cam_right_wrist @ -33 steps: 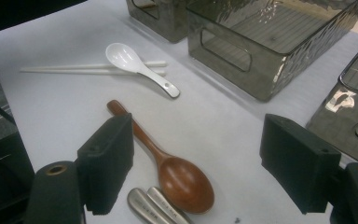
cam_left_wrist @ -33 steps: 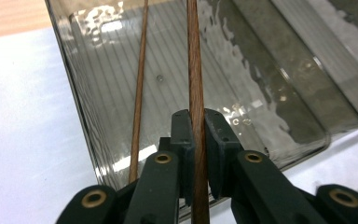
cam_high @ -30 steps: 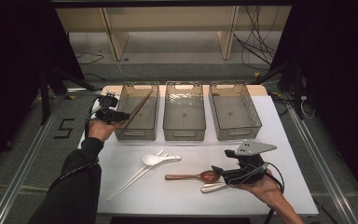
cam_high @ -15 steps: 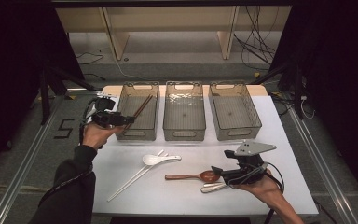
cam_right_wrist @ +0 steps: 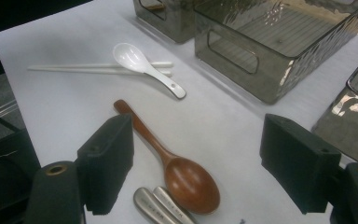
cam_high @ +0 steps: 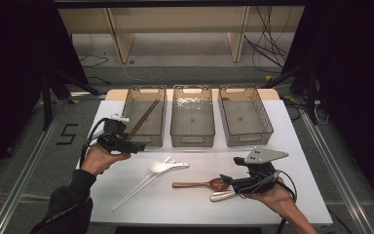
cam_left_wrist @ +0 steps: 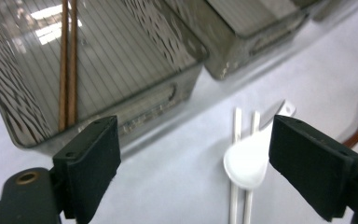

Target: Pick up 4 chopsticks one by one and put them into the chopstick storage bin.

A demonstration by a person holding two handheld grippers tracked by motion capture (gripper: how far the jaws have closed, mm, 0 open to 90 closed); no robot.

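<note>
At a white table (cam_high: 302,146), a person works w/ two hand-held grippers. The left gripper (cam_high: 137,146) sits just off the near-left corner of the leftmost clear grey plastic bin (cam_high: 126,109); its jaws have just been opening and stand wide w/ nothing between them. A pair of brown wooden chopsticks (cam_high: 143,117) lies slanted inside that bin, one end up against the far rim. The right gripper (cam_high: 225,180) hovers low at the table's near right, jaws spread apart and empty, over the bowl of a brown wooden spoon (cam_right_wrist: 168,156) that lies flat beside metal utensil handles (cam_right_wrist: 161,205). Mid-table, a white ceramic spoon (cam_high: 165,166) rests across white chopsticks (cam_high: 136,187).
</note>
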